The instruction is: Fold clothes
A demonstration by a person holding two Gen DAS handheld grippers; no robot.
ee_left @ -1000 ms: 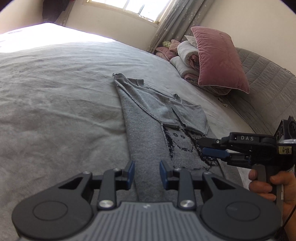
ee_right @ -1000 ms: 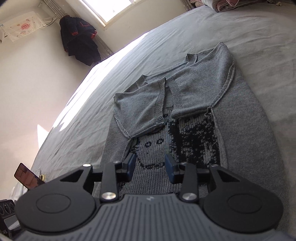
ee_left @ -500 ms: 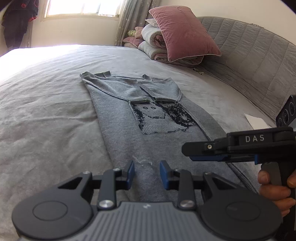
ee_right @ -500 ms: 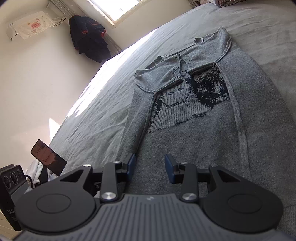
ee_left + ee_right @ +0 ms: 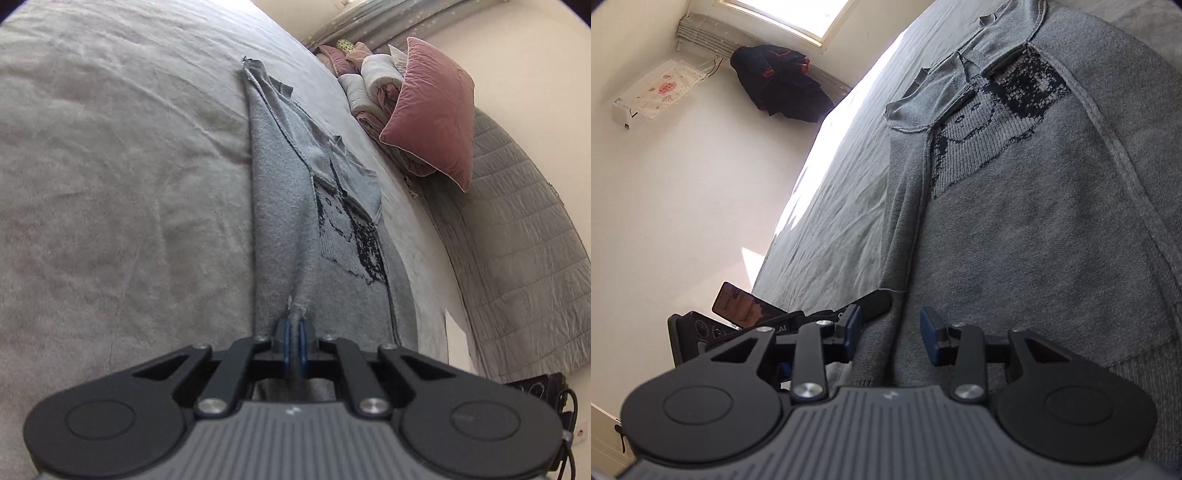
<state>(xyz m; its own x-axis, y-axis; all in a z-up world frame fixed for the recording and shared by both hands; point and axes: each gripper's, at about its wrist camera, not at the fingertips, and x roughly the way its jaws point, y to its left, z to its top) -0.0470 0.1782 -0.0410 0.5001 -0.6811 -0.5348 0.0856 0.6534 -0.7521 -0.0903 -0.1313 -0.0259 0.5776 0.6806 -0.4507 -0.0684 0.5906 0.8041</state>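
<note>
On the bed [image 5: 110, 184], sweater [image 5: 280, 206] lengthwise, collar far; left tongs [image 5: 294, 341] just clamped on hem, right tongs [image 5: 891, 334] parted astride hem.

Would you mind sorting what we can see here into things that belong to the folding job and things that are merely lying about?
Part of the job:
- sweater, sleeves already folded in
- left gripper, just closed on the sweater's hem
- right gripper, open over the hem
- bed

Lying about:
- pink pillow
- rolled bedding
- dark jacket
- phone
</note>
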